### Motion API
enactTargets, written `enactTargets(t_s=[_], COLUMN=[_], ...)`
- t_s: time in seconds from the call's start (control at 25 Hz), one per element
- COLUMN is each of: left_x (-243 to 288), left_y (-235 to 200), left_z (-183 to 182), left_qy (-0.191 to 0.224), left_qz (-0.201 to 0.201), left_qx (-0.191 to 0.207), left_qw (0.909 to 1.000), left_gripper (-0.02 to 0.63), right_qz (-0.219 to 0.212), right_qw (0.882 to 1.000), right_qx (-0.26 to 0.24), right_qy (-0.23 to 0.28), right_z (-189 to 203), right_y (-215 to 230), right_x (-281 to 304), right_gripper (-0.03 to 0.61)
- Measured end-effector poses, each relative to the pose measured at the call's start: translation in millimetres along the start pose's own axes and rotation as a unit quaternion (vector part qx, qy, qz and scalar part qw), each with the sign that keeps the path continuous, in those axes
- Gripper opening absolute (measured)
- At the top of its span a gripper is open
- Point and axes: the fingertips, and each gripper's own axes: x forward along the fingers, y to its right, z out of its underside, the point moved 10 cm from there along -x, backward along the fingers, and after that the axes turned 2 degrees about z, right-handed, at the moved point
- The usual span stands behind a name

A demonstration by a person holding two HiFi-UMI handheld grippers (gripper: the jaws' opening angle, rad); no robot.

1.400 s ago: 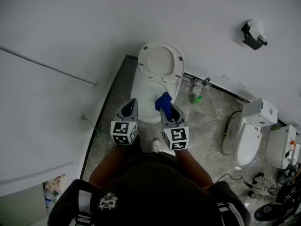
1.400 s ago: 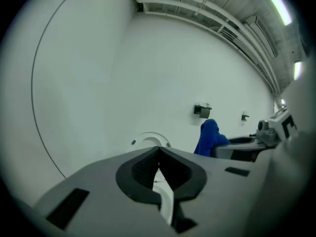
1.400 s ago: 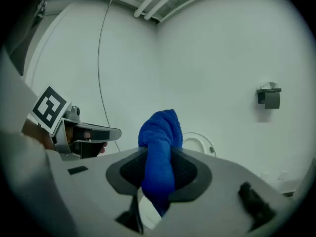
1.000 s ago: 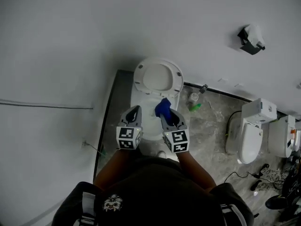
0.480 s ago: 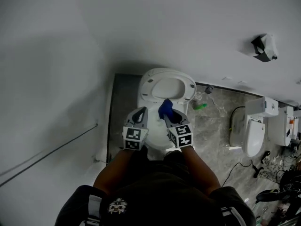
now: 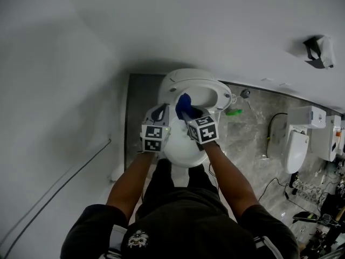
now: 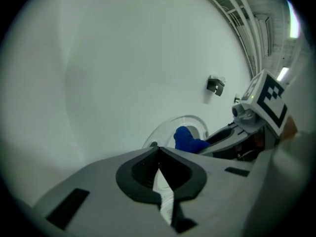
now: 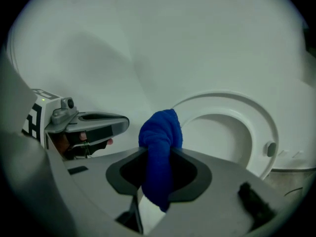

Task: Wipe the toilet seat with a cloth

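Quick headcount of your bathroom shot

You're holding two tongs, the left tongs (image 6: 161, 110) and the right tongs (image 6: 187, 111), with a marker cube on each, so two: left cube (image 6: 152, 137) and right cube (image 6: 204, 129). Just one blue cloth (image 6: 183, 102). Toilets come to three: the main toilet (image 6: 182, 154) right under you, plus the nearer spare toilet (image 6: 295, 149) and the far spare toilet (image 6: 330, 139) off to your right. One black wall holder (image 6: 318, 48), and one small green thing (image 6: 233, 112) on the floor (image 6: 245, 144).

Blue cloth (image 8: 158, 152) (bunched) near white toilet seat (image 8: 259, 125).
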Motion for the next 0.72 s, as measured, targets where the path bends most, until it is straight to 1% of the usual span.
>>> enactTargets(t_s=[0.12, 0.28, 0.52, 0.72], left_x=[13, 21, 27, 31], left_y=[-6, -9, -12, -9], left_z=[6, 6, 6, -3], left_qy=[-0.007, -0.013, -0.022, -0.016], left_qz=[0.001, -0.005, -0.002, 0.009], left_qx=[-0.004, -0.005, 0.001, -0.005], left_qw=[1.0000, 0.9999, 0.9998, 0.9998], left_gripper=[0.009, 0.009, 0.009, 0.009], right_qz=[-0.009, -0.005, 0.004, 0.011], right_qw=[1.000, 0.999, 0.999, 0.998], right_qx=[0.010, 0.017, 0.041, 0.064], right_qy=[-0.023, -0.041, -0.029, 0.002], right_z=[-5, -12, -26, -37], right_y=[1, 8, 19, 28], right_x=[23, 41, 45, 39], right_gripper=[0.106, 0.106, 0.106, 0.106])
